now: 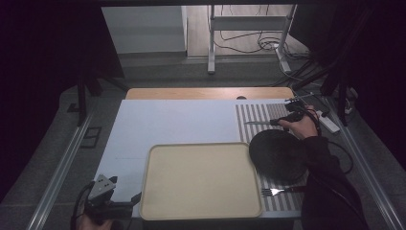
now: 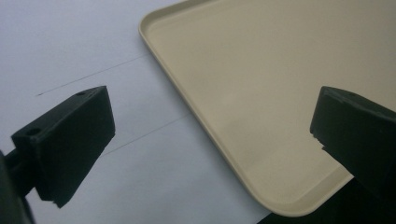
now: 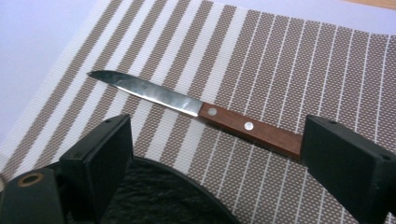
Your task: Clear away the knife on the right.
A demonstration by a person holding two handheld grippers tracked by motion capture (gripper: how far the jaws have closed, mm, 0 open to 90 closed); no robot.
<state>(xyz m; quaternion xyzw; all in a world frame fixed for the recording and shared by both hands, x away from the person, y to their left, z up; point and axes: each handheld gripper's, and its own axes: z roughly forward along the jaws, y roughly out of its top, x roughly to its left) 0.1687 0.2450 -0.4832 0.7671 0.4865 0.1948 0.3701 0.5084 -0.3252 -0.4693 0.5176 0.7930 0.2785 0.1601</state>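
Observation:
A knife (image 3: 196,109) with a steel blade and a riveted wooden handle lies flat on the brown-and-white striped placemat (image 3: 299,60). My right gripper (image 3: 217,140) is open just above it, and the handle's end passes behind its right jaw. In the high view the right gripper (image 1: 283,120) is at the back right, by the knife (image 1: 261,123). My left gripper (image 2: 212,140) is open over the front-left corner of the beige tray (image 2: 261,84), holding nothing. From above, the left gripper (image 1: 135,200) sits at the table's front-left edge, next to the tray (image 1: 201,179).
A black round plate (image 1: 277,155) rests on the placemat (image 1: 258,112) right of the tray, and its rim (image 3: 159,196) lies under my right jaws. A fork (image 1: 275,191) lies near the front right edge. A white mat (image 1: 172,120) covers the table's left and middle.

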